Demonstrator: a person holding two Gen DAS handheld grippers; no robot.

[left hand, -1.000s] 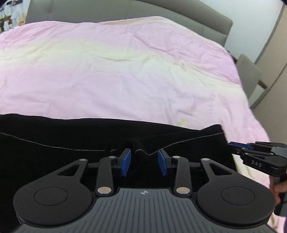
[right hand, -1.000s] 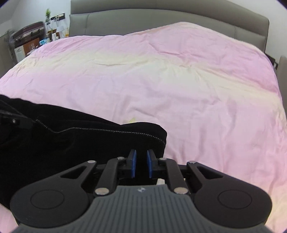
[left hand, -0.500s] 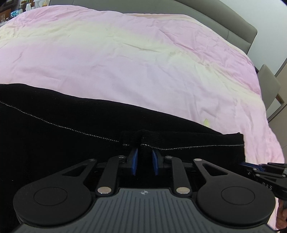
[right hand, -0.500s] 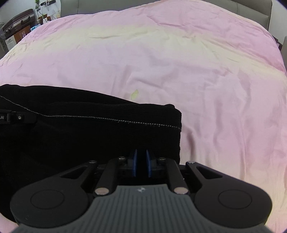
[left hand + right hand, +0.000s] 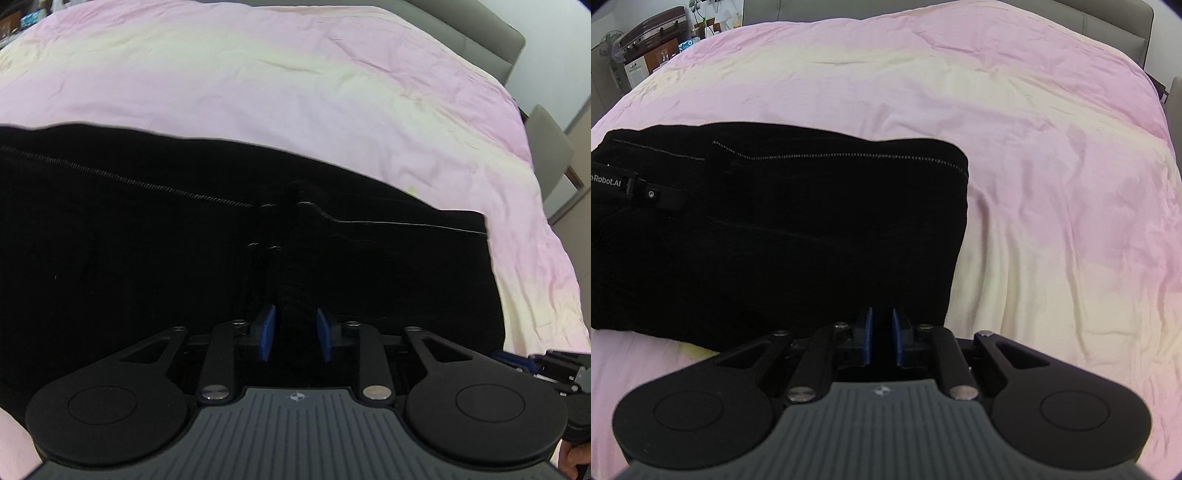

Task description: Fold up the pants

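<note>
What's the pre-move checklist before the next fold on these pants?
1. Right claw grip on the pants: ok, blue pads nearly together with black cloth between them.
2. Left claw grip: cannot tell; a ridge of cloth sits between its pads, which have just been opening slightly.
3. Pants fully on the duvet: ok in both views.
4. Far edge flat: ok on the right; bunched at the stitch line ahead of the left claw, not ok.
5. Landing area beyond the pants free of objects: ok.
</note>
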